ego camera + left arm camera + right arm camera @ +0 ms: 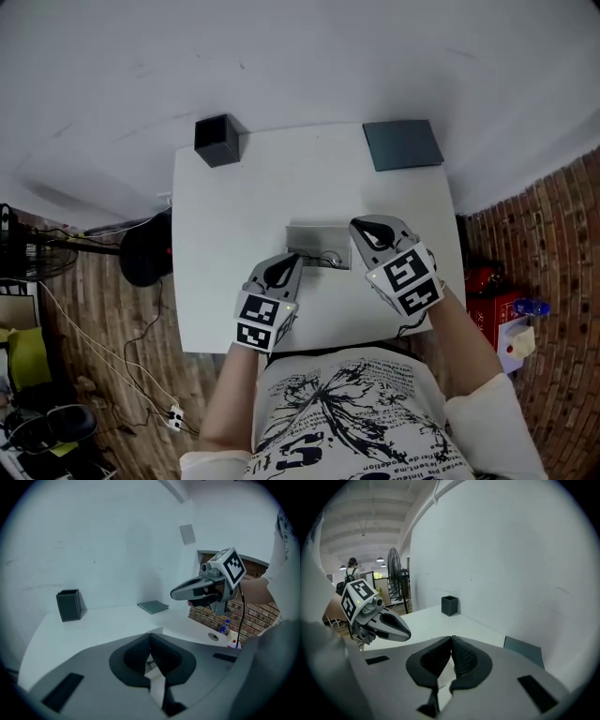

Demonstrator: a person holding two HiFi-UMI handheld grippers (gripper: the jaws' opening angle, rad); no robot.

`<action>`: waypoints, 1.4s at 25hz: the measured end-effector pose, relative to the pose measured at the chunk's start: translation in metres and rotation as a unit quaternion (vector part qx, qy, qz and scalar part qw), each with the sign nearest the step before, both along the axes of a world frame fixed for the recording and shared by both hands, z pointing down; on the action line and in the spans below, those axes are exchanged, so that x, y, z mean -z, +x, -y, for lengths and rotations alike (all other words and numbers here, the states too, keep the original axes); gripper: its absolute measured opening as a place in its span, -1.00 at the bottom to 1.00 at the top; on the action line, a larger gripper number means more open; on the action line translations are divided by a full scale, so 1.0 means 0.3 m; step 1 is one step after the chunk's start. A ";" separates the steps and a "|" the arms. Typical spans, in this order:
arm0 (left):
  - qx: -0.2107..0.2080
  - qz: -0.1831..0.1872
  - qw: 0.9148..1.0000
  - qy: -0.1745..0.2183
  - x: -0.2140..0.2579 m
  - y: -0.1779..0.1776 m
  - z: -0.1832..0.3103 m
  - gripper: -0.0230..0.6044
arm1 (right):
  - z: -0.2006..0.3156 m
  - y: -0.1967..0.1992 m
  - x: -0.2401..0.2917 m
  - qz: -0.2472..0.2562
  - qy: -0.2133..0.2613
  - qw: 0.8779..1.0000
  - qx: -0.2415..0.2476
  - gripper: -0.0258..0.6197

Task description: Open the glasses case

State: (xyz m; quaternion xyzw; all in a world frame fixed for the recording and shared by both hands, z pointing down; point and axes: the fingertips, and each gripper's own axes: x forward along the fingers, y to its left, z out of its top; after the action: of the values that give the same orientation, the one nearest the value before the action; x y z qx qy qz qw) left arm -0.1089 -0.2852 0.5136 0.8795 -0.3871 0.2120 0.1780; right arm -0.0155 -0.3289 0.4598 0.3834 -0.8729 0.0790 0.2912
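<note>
Item: glasses case, grey, lying flat on the white desk. A dark, thin shape is showing inside its near edge, so it is looking already open, though the head view is too small to settle whether the lid is fully back. Left gripper: hanging at the case's near-left corner, jaws pressing together with nothing between them. Right gripper: hanging at the case's right end, jaws likewise meeting and holding nothing. Neither one is appearing to touch the case. Other stock: black box well beyond the case to the left; dark pad well beyond the case to the right. Both are lying clear of the work. Hazards, as judged: with no jaws pinning the case, a lid that is sprung is likely to be snapping back down, undoing the task. A closed tip coming back down at either end is risking a nudge that sends the light case sliding over the smooth desk, or tipping it so the contents spill. Any fresh grip is needing the jaws parted first, since closed tips are only pushing. The two grippers are also working close on either side of the case and may be knocking together.
</note>
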 end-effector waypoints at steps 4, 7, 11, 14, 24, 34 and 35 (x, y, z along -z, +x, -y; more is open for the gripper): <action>-0.005 -0.004 0.998 0.061 0.167 -0.002 0.014 -0.88 | -0.042 0.018 0.111 0.042 0.049 0.998 -0.015 -0.87; -0.009 -0.007 0.994 0.108 0.296 -0.012 0.015 -0.88 | -0.065 0.030 0.183 0.069 0.085 0.994 -0.028 -0.87; -0.016 -0.011 0.987 0.158 0.441 -0.027 -0.008 -0.88 | -0.105 0.040 0.264 0.109 0.114 0.987 -0.034 -0.88; -0.004 -0.042 0.976 0.212 0.552 -0.027 -0.024 -0.88 | -0.137 0.057 0.305 0.138 0.129 0.981 -0.037 -0.88; 0.030 -0.080 0.961 0.265 0.726 -0.044 -0.093 -0.88 | -0.193 0.104 0.384 0.158 0.178 0.969 -0.058 -0.88; 0.043 -0.078 0.962 0.258 0.712 -0.065 -0.109 -0.88 | -0.216 0.117 0.389 0.165 0.180 0.967 -0.070 -0.88; 0.043 -0.078 0.962 0.258 0.711 -0.066 -0.109 -0.88 | -0.217 0.113 0.386 0.164 0.179 0.968 -0.068 -0.89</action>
State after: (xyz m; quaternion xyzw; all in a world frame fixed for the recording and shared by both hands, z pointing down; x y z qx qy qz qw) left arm -0.1287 -0.2524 0.3004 0.8919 -0.4510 0.0276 -0.0158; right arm 0.0184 -0.2637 0.3439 0.4699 -0.8803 0.0025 0.0649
